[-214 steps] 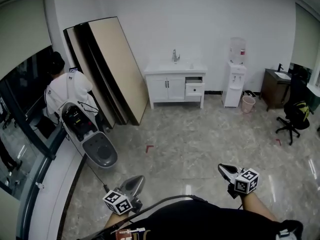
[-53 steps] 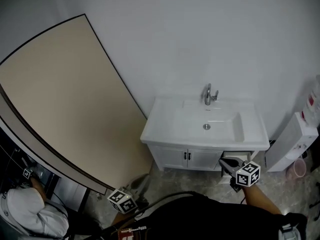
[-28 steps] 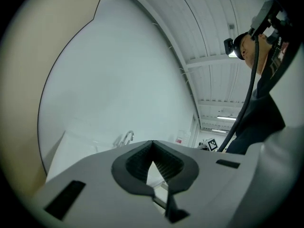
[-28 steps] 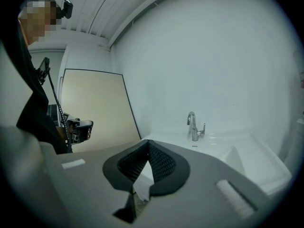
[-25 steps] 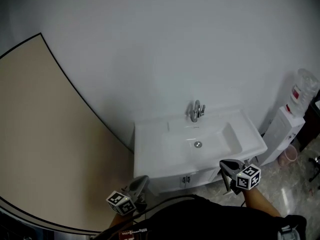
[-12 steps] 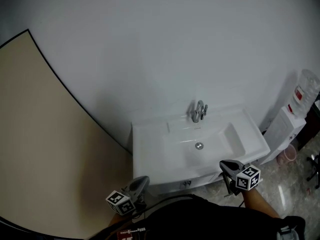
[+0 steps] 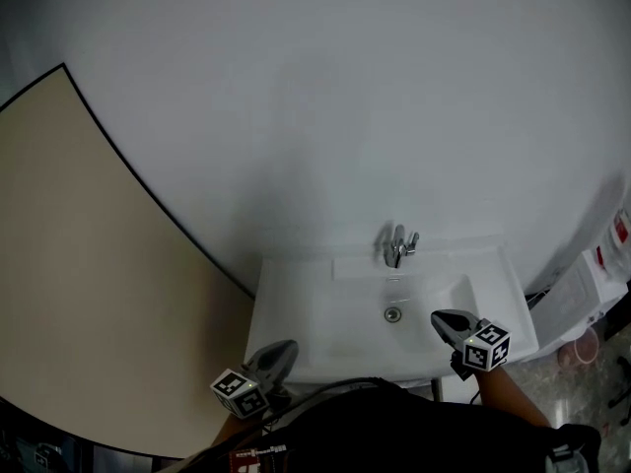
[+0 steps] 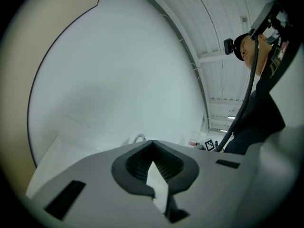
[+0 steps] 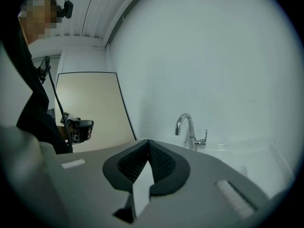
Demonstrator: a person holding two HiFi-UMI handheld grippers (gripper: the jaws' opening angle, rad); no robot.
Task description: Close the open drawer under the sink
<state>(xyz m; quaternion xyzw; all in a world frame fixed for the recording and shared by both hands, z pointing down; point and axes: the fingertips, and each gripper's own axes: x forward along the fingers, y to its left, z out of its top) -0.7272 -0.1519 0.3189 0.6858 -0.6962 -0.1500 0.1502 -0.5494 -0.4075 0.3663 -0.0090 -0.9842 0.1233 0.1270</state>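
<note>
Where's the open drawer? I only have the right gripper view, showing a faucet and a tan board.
Observer: No view shows it; the head view looks down onto the sink top, which covers everything beneath it.
Operator: Is the left gripper open?
Observer: No, its own view shows the jaws shut, nothing between them.
Operator: What's right of the sink?
Observer: A white water dispenser against the wall.

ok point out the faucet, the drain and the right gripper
faucet (image 7: 397, 247): head view, on its chrome body
drain (image 7: 393, 314): head view, its metal centre
right gripper (image 7: 438, 317): head view, at its shut fingertips
</note>
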